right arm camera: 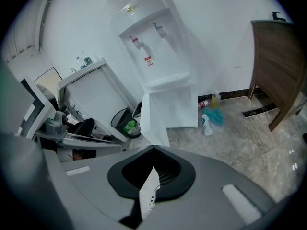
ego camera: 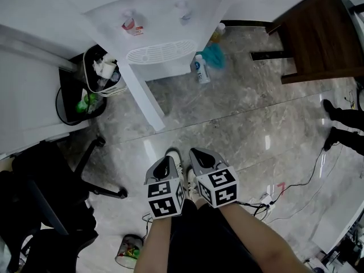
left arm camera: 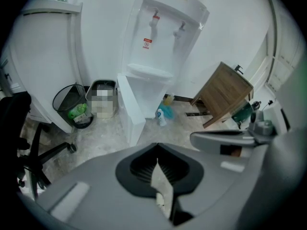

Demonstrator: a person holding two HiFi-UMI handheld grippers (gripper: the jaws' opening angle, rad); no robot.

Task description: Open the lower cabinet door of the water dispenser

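Lower cabinet door [ego camera: 142, 95] of the water dispenser [ego camera: 159, 10] already stands swung wide open; left gripper [ego camera: 169, 159] and right gripper [ego camera: 197, 152] hang well apart from it, jaws clenched together, empty; nothing seems left.

No legible text found. Red-and-white sticker [left arm camera: 147, 43] on water dispenser [left arm camera: 165, 56] front: print too small to read. Blue label on floor bottle [ego camera: 200, 70]: unreadable. Black-and-white square markers [ego camera: 165, 199] on left gripper [ego camera: 169, 159] and right gripper [ego camera: 198, 153] cubes: patterns only.
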